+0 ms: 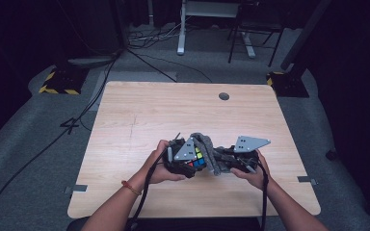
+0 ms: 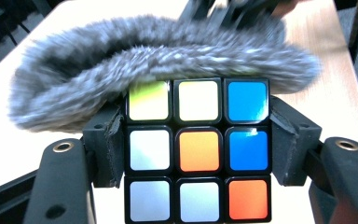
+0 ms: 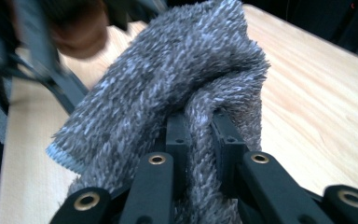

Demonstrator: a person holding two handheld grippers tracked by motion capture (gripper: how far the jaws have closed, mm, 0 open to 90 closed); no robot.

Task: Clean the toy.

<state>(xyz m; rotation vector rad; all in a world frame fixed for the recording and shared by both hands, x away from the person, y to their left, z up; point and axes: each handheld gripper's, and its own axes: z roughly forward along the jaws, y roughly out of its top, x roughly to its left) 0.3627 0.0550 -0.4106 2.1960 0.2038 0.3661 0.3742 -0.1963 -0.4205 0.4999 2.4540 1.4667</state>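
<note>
A puzzle cube with coloured squares sits clamped between the jaws of my left gripper, near the table's front middle in the high view, where the cube shows beside my left gripper. A fuzzy grey cloth is pinched in my right gripper, which is shut on a fold of it. The cloth drapes over the far top edge of the cube and looks blurred. In the high view the cloth bridges both grippers, with my right gripper just right of the cube.
The wooden table has a round cable hole at its far right. Cables, a white desk leg and a chair base lie on the grey floor beyond. Both forearms enter from the near edge.
</note>
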